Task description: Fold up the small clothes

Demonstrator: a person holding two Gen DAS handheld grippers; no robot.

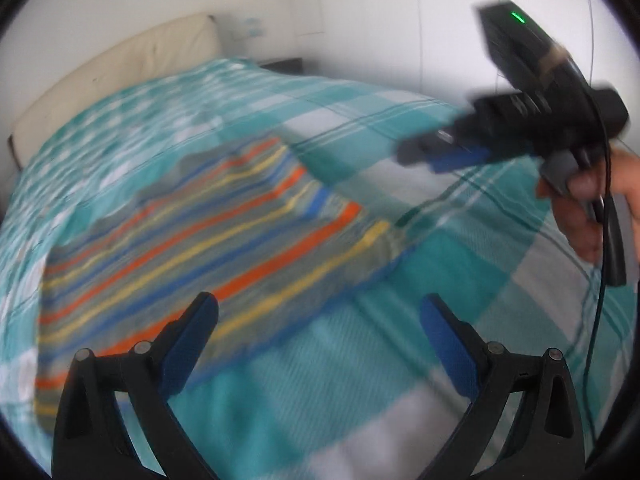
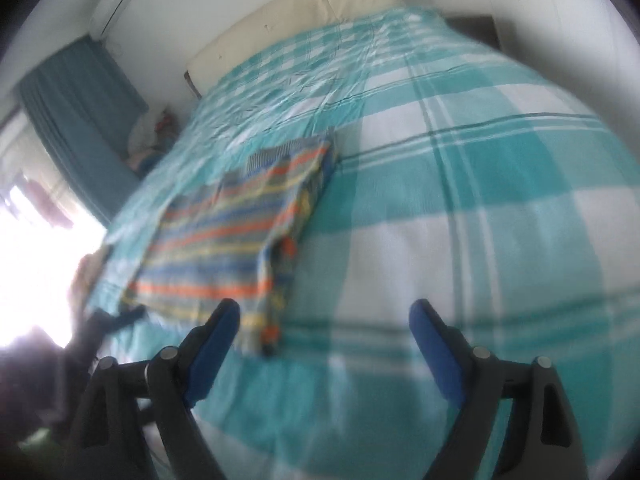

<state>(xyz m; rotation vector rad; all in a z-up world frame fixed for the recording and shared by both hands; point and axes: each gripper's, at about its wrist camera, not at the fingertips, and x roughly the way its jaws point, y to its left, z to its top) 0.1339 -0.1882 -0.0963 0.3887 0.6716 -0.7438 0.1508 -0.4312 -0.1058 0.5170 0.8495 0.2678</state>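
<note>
A small striped garment (image 1: 208, 236) in orange, yellow, blue and grey lies folded flat on the teal and white checked bedspread (image 1: 460, 264). My left gripper (image 1: 320, 312) is open and empty, just above the bed at the garment's near edge. My right gripper (image 1: 444, 156) shows in the left wrist view to the right of the garment, above the bed, blurred. In the right wrist view the garment (image 2: 236, 228) lies left of centre, and my right gripper (image 2: 324, 320) is open and empty near its closest corner.
A cream headboard (image 2: 316, 4) stands at the far end of the bed. A teal curtain (image 2: 76, 112) and a bright window (image 2: 36, 264) are on the left. A dark bedside table (image 2: 476, 28) is at the far right corner.
</note>
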